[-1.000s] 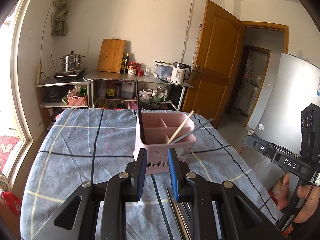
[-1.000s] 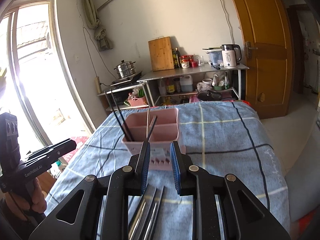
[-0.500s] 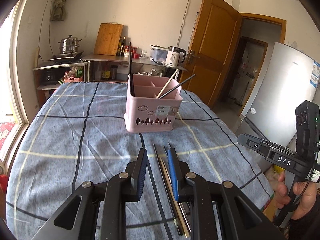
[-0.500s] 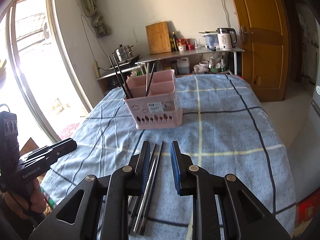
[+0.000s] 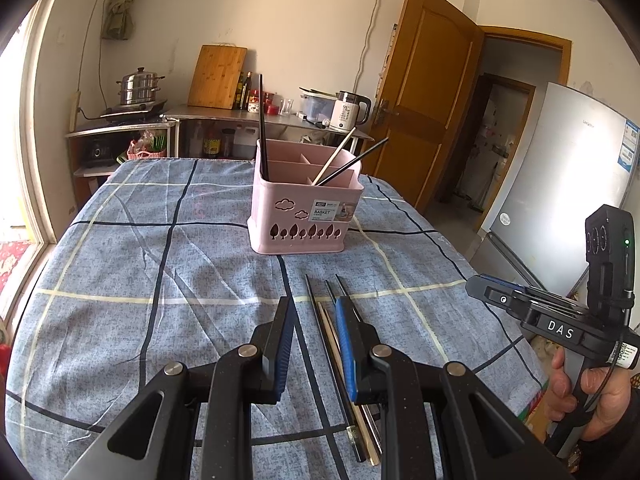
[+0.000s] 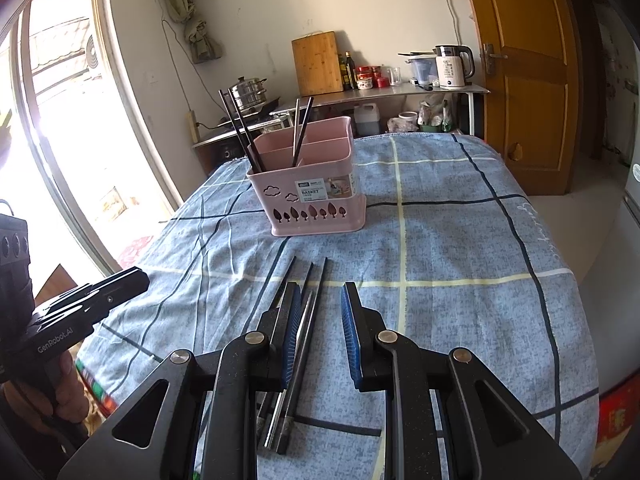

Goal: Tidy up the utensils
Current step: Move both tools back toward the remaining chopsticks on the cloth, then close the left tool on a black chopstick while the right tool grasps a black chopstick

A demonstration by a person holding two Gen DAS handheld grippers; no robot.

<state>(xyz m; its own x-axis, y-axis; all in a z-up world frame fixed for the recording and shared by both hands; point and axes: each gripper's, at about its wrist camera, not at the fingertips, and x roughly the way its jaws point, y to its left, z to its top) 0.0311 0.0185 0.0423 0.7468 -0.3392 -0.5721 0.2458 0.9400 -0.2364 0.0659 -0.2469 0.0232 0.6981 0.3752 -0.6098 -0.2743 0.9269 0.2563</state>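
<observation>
A pink divided basket (image 5: 306, 208) (image 6: 312, 188) stands mid-table. Black chopsticks (image 5: 262, 128) stand upright in its left compartment. A wooden one and a dark one (image 5: 336, 156) lean out to the right. Several loose chopsticks (image 5: 316, 308) (image 6: 317, 300), dark, wooden and metal, lie side by side on the cloth in front of the basket. My left gripper (image 5: 313, 304) hovers over their far ends, open and holding nothing. My right gripper (image 6: 321, 288) hangs just right of the same bundle, also open and empty.
A blue checked cloth (image 5: 160, 280) covers the table. Its right edge drops off near a fridge (image 5: 560, 200) and a wooden door (image 5: 424, 92). Behind are a steel counter with a kettle (image 5: 348, 114), a cutting board (image 5: 216, 78) and a steamer pot (image 5: 138, 86). A window (image 6: 60, 120) is on the left.
Both grippers drew back from the basket and sank toward the cloth, which brought the loose chopsticks into view under the fingers. Neither gripper's jaw gap changed.
</observation>
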